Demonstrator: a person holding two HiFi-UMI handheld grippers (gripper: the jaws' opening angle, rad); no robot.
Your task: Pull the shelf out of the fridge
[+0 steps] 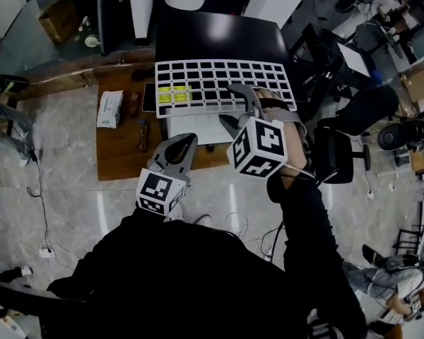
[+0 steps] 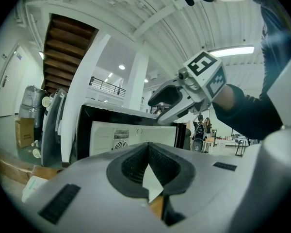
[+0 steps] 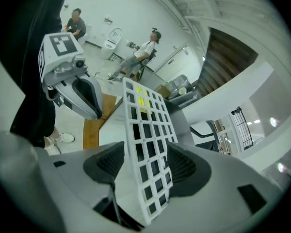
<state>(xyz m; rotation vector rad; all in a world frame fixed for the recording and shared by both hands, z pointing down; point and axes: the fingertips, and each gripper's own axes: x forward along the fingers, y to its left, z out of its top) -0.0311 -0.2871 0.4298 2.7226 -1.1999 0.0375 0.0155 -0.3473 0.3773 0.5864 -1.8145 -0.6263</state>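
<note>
The white grid shelf (image 1: 222,87) lies flat over the top front of the small black fridge (image 1: 219,37), with yellow labels on its left part. My right gripper (image 1: 234,108) is at the shelf's near edge. In the right gripper view the shelf (image 3: 145,130) runs between the spread jaws of that gripper (image 3: 145,159), and the pads stand off it. My left gripper (image 1: 184,141) hovers lower left, in front of the fridge, with its jaws together and nothing in them. The left gripper view shows the fridge (image 2: 131,135) ahead and the right gripper (image 2: 177,103) above it.
A wooden table (image 1: 120,154) stands left of the fridge with a tissue packet (image 1: 109,109) and glasses (image 1: 142,134) on it. A black office chair (image 1: 339,154) is close on the right. A cardboard box (image 1: 56,20) sits far left. People sit in the background.
</note>
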